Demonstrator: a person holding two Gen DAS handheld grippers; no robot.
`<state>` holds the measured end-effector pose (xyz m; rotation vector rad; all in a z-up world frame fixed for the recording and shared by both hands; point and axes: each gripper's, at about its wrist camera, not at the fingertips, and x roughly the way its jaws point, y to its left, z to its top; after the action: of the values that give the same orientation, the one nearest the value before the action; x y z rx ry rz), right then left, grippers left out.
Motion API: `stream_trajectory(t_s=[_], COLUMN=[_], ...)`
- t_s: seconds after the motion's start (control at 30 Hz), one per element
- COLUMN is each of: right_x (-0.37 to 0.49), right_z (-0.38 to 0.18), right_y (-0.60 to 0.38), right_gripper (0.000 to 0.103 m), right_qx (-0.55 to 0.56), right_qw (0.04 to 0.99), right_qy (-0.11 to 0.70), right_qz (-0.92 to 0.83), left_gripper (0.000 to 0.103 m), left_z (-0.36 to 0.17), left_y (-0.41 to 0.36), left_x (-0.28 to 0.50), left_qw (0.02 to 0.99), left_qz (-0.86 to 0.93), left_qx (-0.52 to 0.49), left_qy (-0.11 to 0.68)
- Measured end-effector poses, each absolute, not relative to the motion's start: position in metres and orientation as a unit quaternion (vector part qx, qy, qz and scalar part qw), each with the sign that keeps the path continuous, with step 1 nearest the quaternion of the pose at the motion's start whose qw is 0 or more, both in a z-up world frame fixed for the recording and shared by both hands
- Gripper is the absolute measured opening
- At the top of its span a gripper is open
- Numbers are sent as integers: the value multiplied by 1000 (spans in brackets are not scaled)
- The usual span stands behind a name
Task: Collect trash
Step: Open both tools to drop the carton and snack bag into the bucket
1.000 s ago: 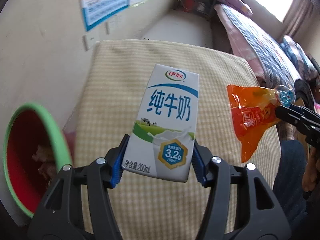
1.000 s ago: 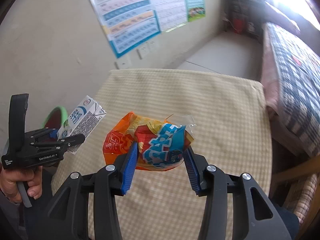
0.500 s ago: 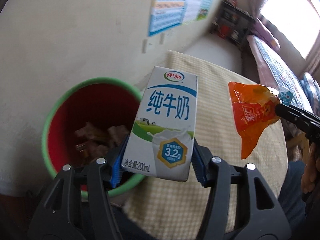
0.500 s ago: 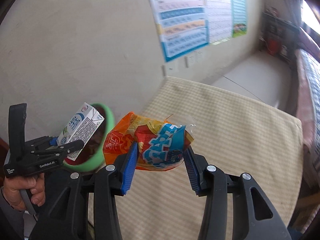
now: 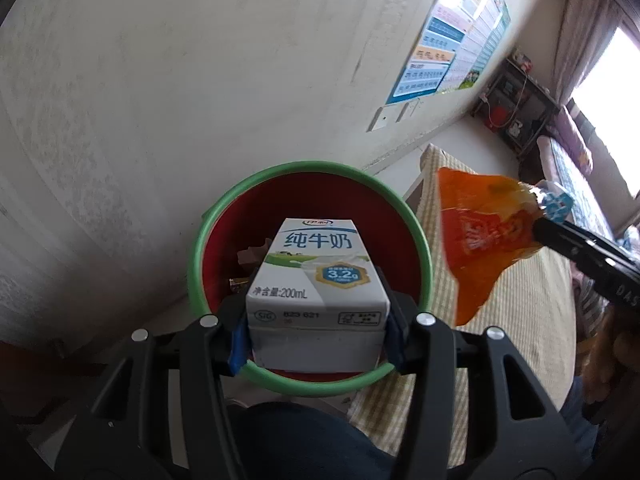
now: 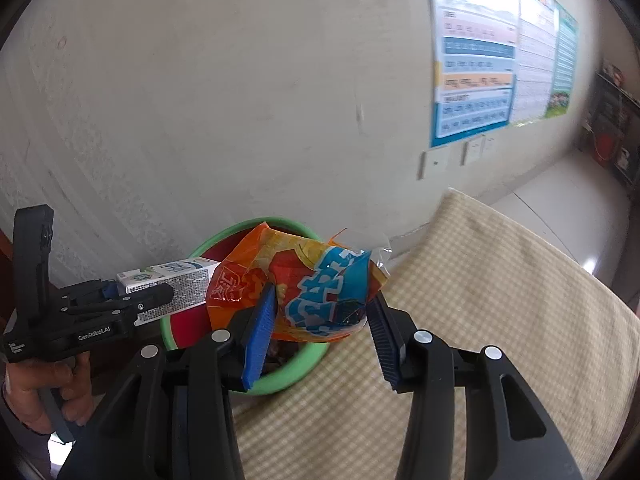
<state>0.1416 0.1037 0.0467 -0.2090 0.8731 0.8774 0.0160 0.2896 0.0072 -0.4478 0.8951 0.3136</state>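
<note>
Milk carton [image 5: 318,280] sits clamped between the blue fingers [image 5: 237,344] of the left gripper [image 5: 316,332], its front face tipped away so the bottom flap faces the camera. Jaws here have just been closing a little further, carton between them. Carton hangs directly over the mouth of the red bin with a green rim [image 5: 424,248], nearly level with the rim in the left wrist view; seen from the right wrist view it lies almost flat above the near-left part of the bin.

Orange snack wrapper [image 6: 296,288], crumpled, with a blue patch of lettering, pinched at a middling gap in the right gripper [image 6: 320,320]. It hangs just right of the carton, over the bin's right side and the edge of the checked surface [image 6: 500,300].

A hand [image 6: 44,384] grips the left gripper's handle at the near left.

Inside the bin, brownish scraps [image 5: 250,256] show behind the carton; too dim to name them.

Beyond: pale plaster wall, a blue-bordered chart [image 6: 476,80] pinned up far right, two switch plates below it.
</note>
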Motion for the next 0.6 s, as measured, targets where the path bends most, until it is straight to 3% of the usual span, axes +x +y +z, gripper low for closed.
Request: stream_trajectory(t_s=[0.43,0.47,0.53,0.6], right_x=[136,135,134,134], right_z=[24,22,18,16], right_y=[161,164,167,167], right_gripper=[47,48,63,68], right_qx=[-148,-155,-163,-163], right_qw=[791,789,791,790], right_qy=[415,417,416,418], right_qz=[424,424,419,418], left_gripper=[50,54,68,84], left_z=[-9,-9,-8,-5], left_y=[321,324,327,330], left_x=[9,7,3,-1], left_qw=[859,859,862,865], left_qz=[167,168,171,179], left_qx=[-238,-243,-249,-253], left_qy=[422,419,407,394])
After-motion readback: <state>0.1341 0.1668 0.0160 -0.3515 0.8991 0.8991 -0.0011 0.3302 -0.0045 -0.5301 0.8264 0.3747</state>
